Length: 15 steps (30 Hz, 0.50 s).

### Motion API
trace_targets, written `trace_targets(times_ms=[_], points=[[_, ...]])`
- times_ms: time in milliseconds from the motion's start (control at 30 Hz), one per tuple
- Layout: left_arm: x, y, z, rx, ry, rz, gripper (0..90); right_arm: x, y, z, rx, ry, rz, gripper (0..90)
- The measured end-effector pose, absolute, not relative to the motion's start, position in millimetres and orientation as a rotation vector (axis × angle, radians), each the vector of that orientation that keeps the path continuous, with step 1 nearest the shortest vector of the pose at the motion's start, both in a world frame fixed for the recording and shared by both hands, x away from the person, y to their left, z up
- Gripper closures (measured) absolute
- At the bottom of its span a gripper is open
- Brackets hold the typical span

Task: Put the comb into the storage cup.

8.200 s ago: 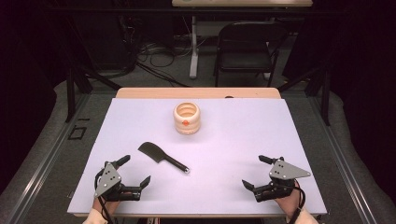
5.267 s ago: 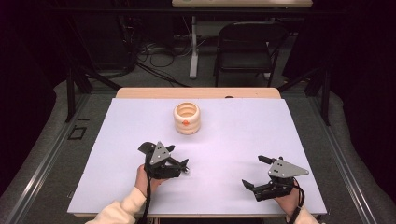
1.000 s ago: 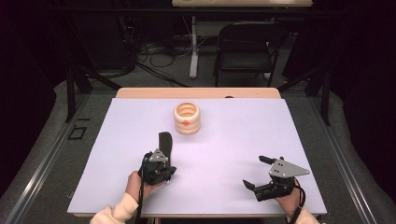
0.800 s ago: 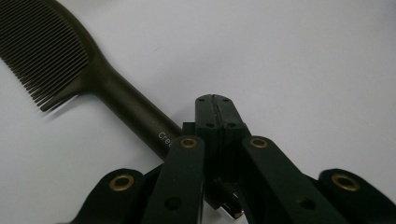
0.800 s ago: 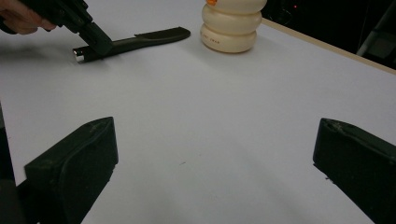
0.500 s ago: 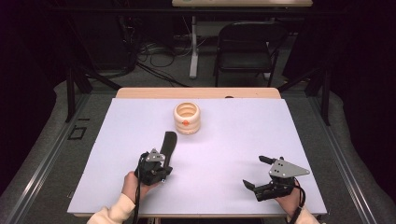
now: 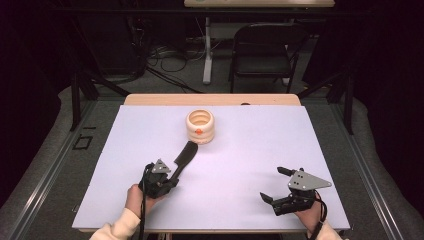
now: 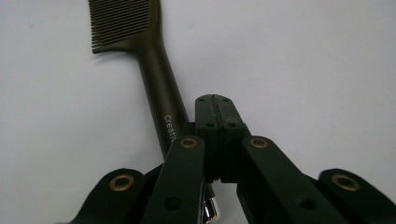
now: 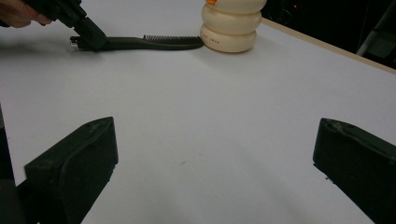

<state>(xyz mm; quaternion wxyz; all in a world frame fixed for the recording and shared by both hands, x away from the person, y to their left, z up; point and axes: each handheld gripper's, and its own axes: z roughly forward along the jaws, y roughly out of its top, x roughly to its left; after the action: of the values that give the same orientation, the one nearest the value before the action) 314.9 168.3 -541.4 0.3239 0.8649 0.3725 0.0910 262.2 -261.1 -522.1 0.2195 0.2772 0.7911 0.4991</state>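
Observation:
A black comb point(image 7: 184, 156) lies flat on the white table point(image 7: 250, 150), its toothed head touching or almost touching a cream ringed holder point(image 7: 200, 126). My left gripper point(image 7: 173, 180) is at the comb's handle end. In the left gripper view the jaws are shut pad to pad point(image 8: 215, 100), and the comb's handle point(image 8: 156, 79) runs beside and under them, not between them. The right gripper view shows the comb point(image 9: 154, 42), the holder point(image 9: 232, 23) and the left gripper point(image 9: 86, 32) far off. My right gripper point(image 7: 272, 183) rests open near the front right, with nothing between its fingers point(image 9: 74, 163).
The table's far wooden edge point(image 7: 212, 99) lies behind the holder. A black folding chair point(image 7: 262, 45) and cables stand on the floor beyond. Wide bare table surface separates the two grippers.
My left gripper came from the front left to the comb and turned it; over the last second the comb's head swung right toward the holder. The right gripper stayed put.

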Motion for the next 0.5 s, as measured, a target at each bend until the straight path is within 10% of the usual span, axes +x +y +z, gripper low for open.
trace_targets(times_ms=[500], points=[[314.9, 179.0, -538.9, 2.288, 1.015, 0.301, 89.4, 262.2, -261.1, -522.0, 0.768, 2.189, 1.379, 0.0]])
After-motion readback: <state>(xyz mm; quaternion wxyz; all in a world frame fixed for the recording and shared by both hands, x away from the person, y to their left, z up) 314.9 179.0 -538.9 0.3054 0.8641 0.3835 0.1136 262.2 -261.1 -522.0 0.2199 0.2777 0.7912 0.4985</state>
